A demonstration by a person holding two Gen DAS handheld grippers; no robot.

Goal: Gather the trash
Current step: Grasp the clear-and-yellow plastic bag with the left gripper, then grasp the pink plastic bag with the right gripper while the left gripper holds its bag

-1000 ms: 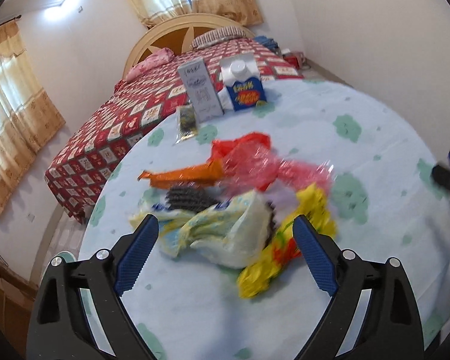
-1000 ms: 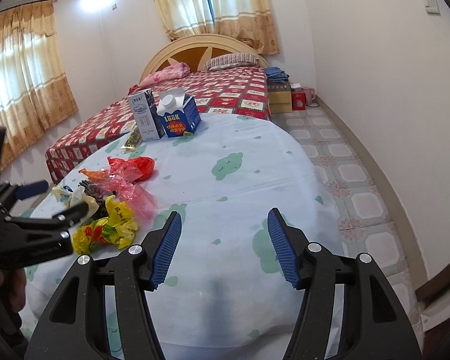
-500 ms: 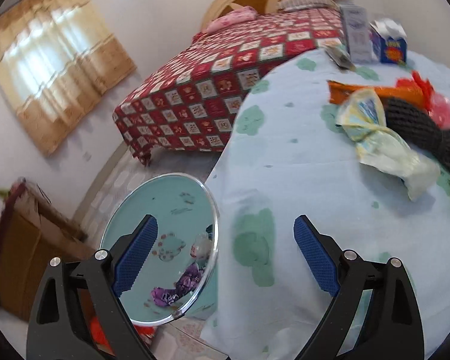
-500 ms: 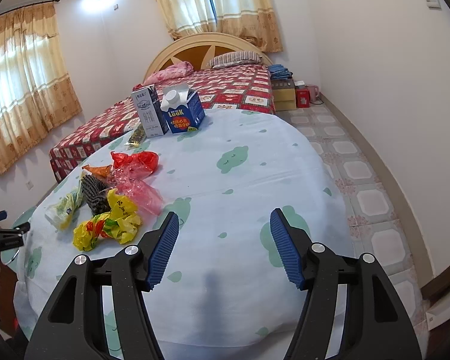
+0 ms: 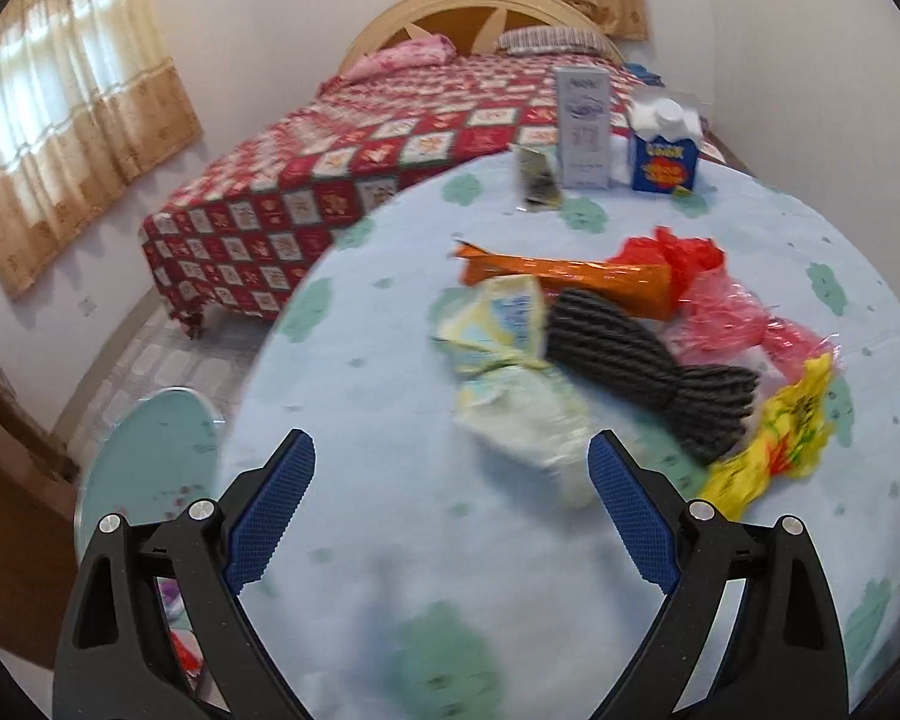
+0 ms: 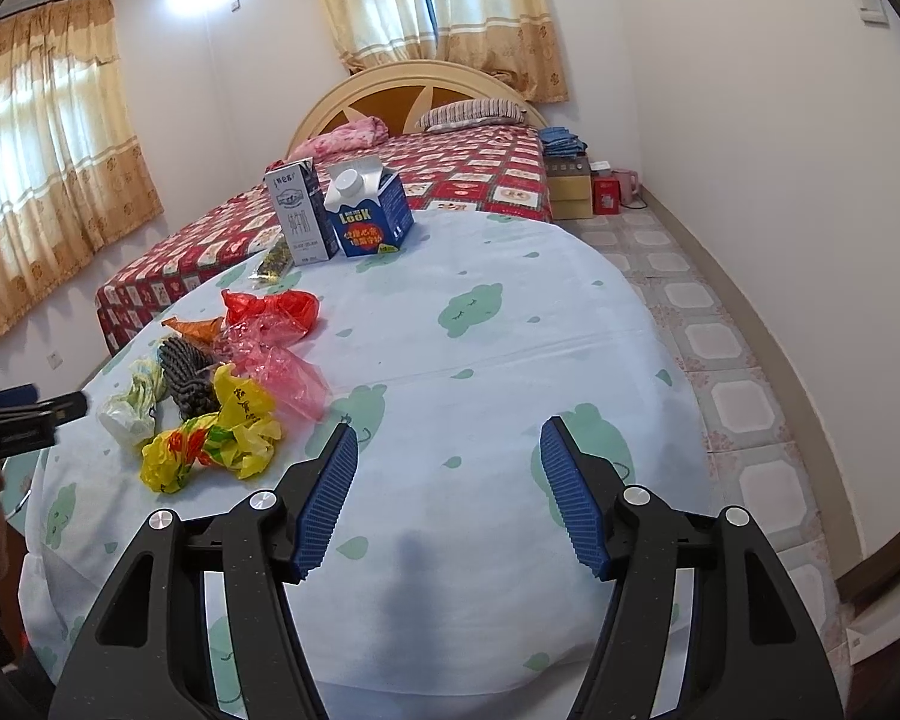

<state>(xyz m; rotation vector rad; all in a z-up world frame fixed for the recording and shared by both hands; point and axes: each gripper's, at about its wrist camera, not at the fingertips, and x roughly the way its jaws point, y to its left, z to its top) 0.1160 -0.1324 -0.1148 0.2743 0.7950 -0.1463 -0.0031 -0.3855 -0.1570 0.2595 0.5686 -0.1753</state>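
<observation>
I'm between pickups: my left gripper [image 5: 450, 516] hangs wide and empty over the table's [image 5: 390, 420] left edge, the right gripper [image 6: 447, 495] also wide with nothing in it. I'd judge the next move is reaching forward to the pale wrapper [image 5: 510, 396], nearest of the pile. The trash [image 6: 210, 384] is crumpled, thin film, heaped near that left edge, bin [image 5: 150, 462] just beside the table below.

The left gripper [image 5: 450, 516] is seen with its jaws spread wide and nothing between them, above the worktop [image 5: 390, 480]. Just ahead of its right finger a pale crumpled wrapper [image 5: 510, 402] is found, touched by a dark ribbed cloth [image 5: 642, 366]. Further right a yellow bag [image 5: 774, 438] lies; beyond, an orange packet [image 5: 570, 276]. Lower left, a bin [image 5: 144, 462] is seen.
</observation>
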